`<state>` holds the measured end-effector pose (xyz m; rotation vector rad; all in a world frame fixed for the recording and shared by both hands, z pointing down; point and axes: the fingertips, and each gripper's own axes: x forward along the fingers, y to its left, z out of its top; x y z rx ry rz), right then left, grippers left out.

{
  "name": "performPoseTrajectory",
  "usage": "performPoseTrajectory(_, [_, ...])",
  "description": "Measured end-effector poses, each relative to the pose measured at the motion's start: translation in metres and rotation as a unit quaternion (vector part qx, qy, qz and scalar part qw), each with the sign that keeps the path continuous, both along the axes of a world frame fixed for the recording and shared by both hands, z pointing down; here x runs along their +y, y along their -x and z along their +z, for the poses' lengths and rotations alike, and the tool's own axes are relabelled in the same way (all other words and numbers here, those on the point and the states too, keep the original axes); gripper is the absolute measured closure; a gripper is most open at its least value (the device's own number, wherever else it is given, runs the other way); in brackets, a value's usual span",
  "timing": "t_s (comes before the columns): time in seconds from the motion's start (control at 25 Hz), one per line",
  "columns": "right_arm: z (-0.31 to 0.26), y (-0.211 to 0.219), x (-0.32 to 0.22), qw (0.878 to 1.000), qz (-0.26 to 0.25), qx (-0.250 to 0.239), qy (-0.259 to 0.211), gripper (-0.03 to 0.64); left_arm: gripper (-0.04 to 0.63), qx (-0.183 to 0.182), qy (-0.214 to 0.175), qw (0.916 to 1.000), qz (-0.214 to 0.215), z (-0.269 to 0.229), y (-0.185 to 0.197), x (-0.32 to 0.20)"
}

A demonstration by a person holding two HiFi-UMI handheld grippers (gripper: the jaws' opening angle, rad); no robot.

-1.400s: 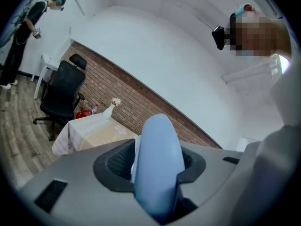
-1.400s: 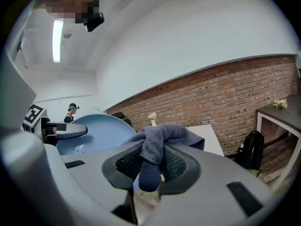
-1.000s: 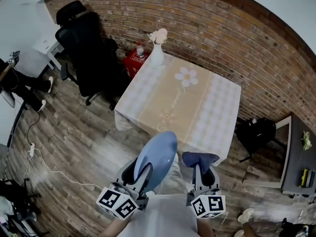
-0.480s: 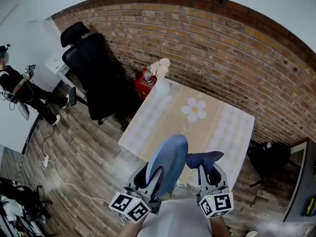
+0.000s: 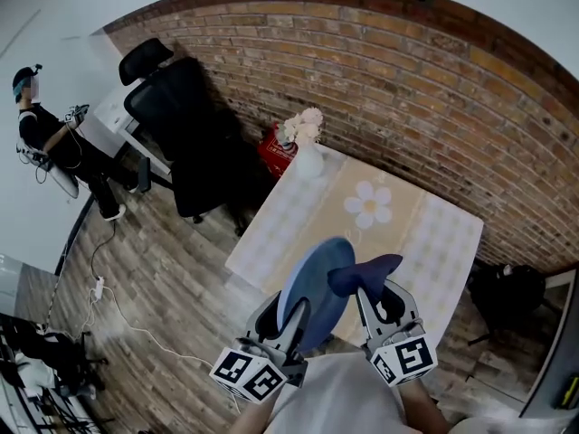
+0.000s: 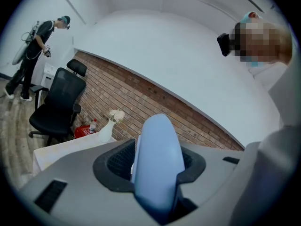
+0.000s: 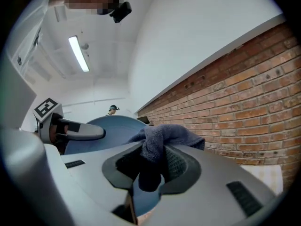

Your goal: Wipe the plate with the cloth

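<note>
The left gripper (image 5: 291, 322) is clamped on the lower rim of the pale blue round plate (image 5: 317, 280). Its 2 jaws pinch that rim edge-on, and the plate stands upright and tilted slightly to the right, in mid-air above the near edge of the table. In the left gripper view the plate rises straight out from between the jaws as a narrow blue blade, filling the gap completely.

Just to the right, the right gripper (image 5: 371, 298) has its 2 jaws closed on the dark blue terry cloth (image 5: 364, 272). A bunched fold is trapped between the pads, and a loose end flops out above them and points left. In the head view that loose end overlaps the upper right rim of the plate. The right gripper view shows the plate's blue face directly behind the cloth, very close, though actual contact cannot be confirmed. Both grippers sit side by side, near each other, low in the head view.

Beyond them stands the square table with a beige and white checked tablecloth (image 5: 289, 220), which has a daisy print in the middle. A white vase of pale flowers (image 5: 309, 152) stands at its far corner, close to the red brick wall (image 5: 407, 89). A black office chair (image 5: 185, 125) stands to the left on the wooden plank floor (image 5: 154, 260).
</note>
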<state>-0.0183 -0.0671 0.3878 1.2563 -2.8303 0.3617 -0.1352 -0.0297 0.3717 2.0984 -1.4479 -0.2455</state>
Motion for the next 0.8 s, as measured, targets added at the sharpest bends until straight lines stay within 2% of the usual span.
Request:
performPoseTrajectory(0.24, [-0.013,0.026,-0.017,0.999,-0.036,-0.016,-0.014,0.511,0.419,0.0,0.008,0.9998,0.018,0.005,-0.008,-0.016])
performPoseTrajectory(0.44, [-0.028,0.042,-0.02,0.997,-0.061,-0.051,-0.012,0.511,0.419,0.001,0.014,0.9993,0.036,0.006,-0.017,-0.02])
performPoseTrajectory(0.56, [-0.029,0.057,-0.019,0.995,-0.081,-0.052,-0.019,0.511,0.419,-0.001,0.019,0.9986,0.049,0.01,-0.022,-0.017])
performPoseTrajectory(0.8, [-0.025,0.064,-0.015,0.996,-0.076,-0.051,-0.02,0.511,0.419,-0.005,0.014,0.9985,0.052,0.008,-0.025,-0.007])
